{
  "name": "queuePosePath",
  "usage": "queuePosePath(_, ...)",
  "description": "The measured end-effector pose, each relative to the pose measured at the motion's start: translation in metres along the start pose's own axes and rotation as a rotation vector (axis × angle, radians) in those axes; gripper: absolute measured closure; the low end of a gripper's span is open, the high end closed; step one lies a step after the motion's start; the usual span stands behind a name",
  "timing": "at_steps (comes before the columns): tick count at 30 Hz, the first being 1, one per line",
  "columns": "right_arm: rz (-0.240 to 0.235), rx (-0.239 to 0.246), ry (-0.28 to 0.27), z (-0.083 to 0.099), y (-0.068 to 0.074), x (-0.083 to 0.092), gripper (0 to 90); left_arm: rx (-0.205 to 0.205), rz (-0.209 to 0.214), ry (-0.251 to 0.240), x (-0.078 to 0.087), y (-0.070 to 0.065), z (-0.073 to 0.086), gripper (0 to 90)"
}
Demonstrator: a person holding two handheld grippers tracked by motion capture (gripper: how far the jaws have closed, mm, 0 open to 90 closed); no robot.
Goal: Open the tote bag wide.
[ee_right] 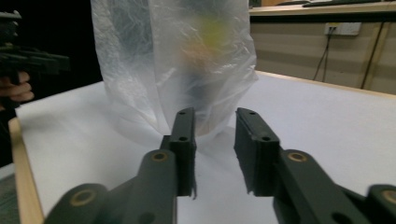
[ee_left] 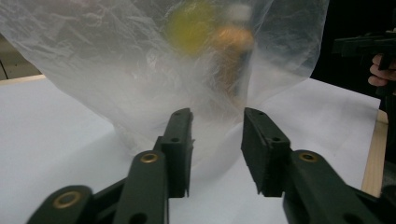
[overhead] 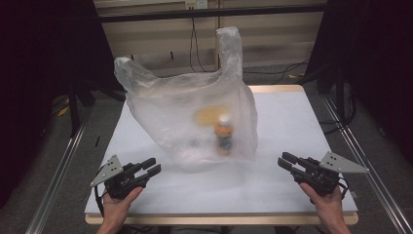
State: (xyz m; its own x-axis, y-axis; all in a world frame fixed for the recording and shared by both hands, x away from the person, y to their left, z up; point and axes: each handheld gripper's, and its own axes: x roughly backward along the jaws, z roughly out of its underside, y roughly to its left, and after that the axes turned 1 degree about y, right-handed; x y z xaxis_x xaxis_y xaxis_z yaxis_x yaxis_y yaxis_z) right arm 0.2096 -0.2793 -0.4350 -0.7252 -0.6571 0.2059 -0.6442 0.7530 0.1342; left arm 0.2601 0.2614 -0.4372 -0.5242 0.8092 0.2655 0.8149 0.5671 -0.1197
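Observation:
A translucent plastic bag [overhead: 195, 112] stands upright in the middle of the white table [overhead: 292, 122], its two handles sticking up. Inside it stands a small bottle [overhead: 224, 136] with an orange label and white cap, with a round yellow thing [overhead: 210, 115] behind it. My left gripper [overhead: 153, 165] rests near the front left, pointing at the bag, jaws apart with nothing between them. My right gripper [overhead: 285, 161] sits at the front right, also aimed at the bag and holding nothing. In the left gripper view the bag [ee_left: 163, 60] stands beyond my left gripper [ee_left: 217, 121]. The right gripper view shows the bag [ee_right: 173, 60] ahead of my right gripper [ee_right: 212, 121].
The table has a wooden rim [overhead: 219, 219] at the front. Dark curtains hang at both sides, and cables run along the wall at the back. Metal rails [overhead: 53, 180] flank the table on the floor. Bare white surface lies between the bag and both grippers.

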Motion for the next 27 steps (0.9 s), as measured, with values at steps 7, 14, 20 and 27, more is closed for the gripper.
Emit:
queuePosePath(7,-0.055,0.016,0.022,-0.007,0.000,-0.009,88.7,-0.008,0.044,0.016,-0.003,-0.005,-0.004,76.8)
queuePosePath(14,-0.105,-0.012,0.051,-0.017,0.003,-0.017,90.0,0.002,0.069,0.032,-0.011,-0.010,-0.010,89.0)
queuePosePath(20,-0.134,-0.015,0.054,-0.027,0.004,-0.022,90.0,0.001,0.102,0.032,-0.018,-0.008,-0.015,90.0)
queuePosePath(27,-0.173,-0.006,0.051,-0.046,0.006,-0.038,90.0,-0.010,0.104,0.039,-0.026,-0.003,-0.024,90.0)
